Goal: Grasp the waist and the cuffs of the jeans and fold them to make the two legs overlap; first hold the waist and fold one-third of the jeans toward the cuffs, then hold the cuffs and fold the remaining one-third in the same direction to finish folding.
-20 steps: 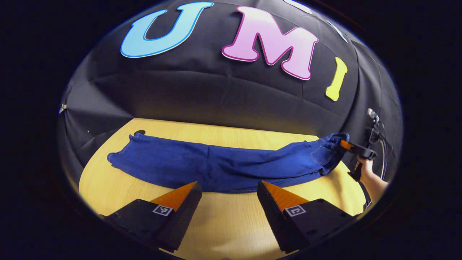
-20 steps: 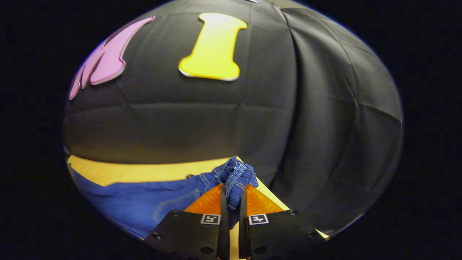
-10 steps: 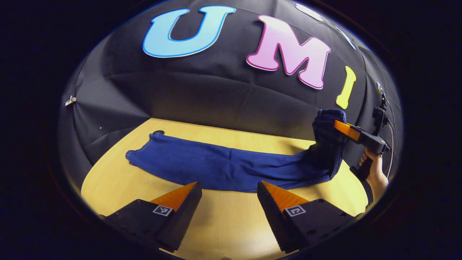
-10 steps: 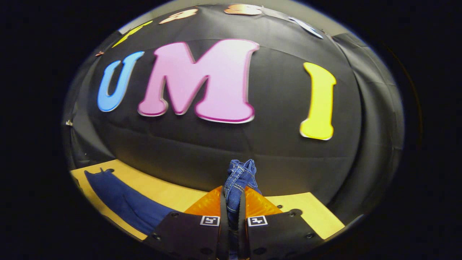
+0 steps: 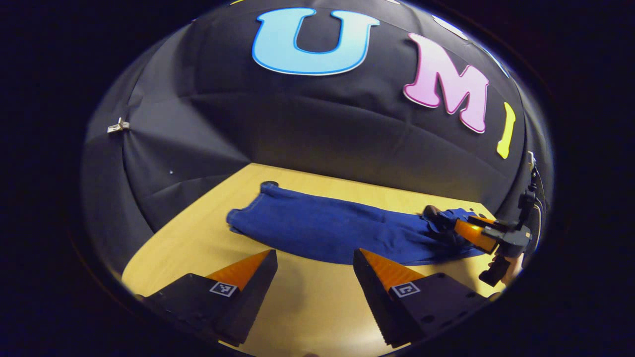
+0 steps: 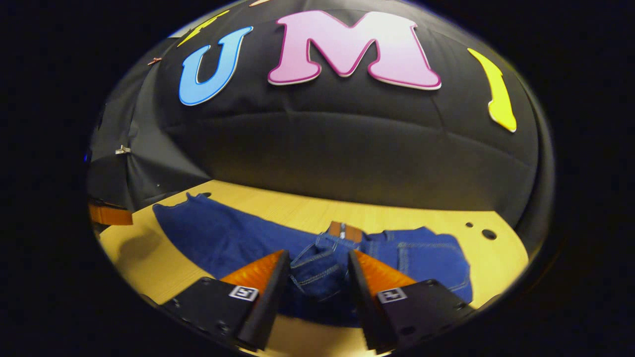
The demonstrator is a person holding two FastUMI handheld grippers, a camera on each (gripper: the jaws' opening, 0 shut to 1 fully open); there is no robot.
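The right gripper (image 6: 313,277) has wide jaws straddling the folded-over waist of the jeans (image 6: 412,255) on the counter (image 6: 496,258). The left gripper (image 5: 315,277) hovers, jaws wide, empty. Soft, heavy denim likely slumps; grip the cuffs (image 5: 248,218) at the hem.

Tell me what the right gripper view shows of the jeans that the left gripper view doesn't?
Right gripper view: the folded-over waist's pale stitching, a pocket and a small brown patch, with the right gripper open astride the bunched cloth.
Left gripper view: the left gripper open above bare table, and the right gripper seen from outside beside the waist end.
Both: the dark blue denim jeans lying on the pale wooden table.
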